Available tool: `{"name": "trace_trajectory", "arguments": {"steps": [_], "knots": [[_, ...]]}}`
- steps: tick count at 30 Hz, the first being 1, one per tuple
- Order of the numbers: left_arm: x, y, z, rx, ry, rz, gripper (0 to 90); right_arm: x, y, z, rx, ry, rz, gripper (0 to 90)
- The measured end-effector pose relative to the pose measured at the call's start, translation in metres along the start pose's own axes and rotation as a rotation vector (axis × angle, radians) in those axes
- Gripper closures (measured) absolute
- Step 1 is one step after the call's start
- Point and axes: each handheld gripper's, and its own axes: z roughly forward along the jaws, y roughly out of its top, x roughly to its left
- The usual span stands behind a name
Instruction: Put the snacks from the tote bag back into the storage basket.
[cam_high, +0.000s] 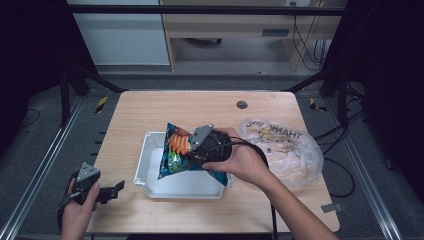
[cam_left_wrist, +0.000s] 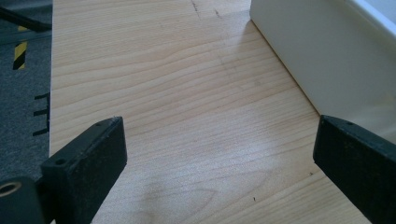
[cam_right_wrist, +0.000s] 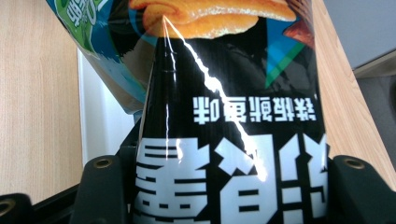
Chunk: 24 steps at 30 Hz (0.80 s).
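A black and blue snack bag (cam_high: 176, 152) with orange chips printed on it hangs over the white tray (cam_high: 146, 165) at the table's middle. My right gripper (cam_high: 202, 150) is shut on the bag's edge. In the right gripper view the bag (cam_right_wrist: 224, 116) sits pinched between the two jaws, its white print upside down. My left gripper (cam_high: 116, 188) rests at the table's front left corner, held by a hand. In the left gripper view its jaws stand wide apart, open over bare wood (cam_left_wrist: 187, 116), with the tray's wall (cam_left_wrist: 317, 60) to the right.
A clear plastic bag (cam_high: 287, 147) printed with "THANK YOU" lies on the table right of the tray. A dark round grommet (cam_high: 242, 104) sits near the far edge. A desk and cables stand beyond the table.
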Motion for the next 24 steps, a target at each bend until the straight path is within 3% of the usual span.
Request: {"name": "trace_trajectory", "arguments": {"steps": [24], "knots": [[-0.001, 0.0, 0.0, -0.001, -0.004, 0.004, 2.6, 0.007, 0.002, 0.033, 0.024, 0.059, -0.014, 39.4]]}}
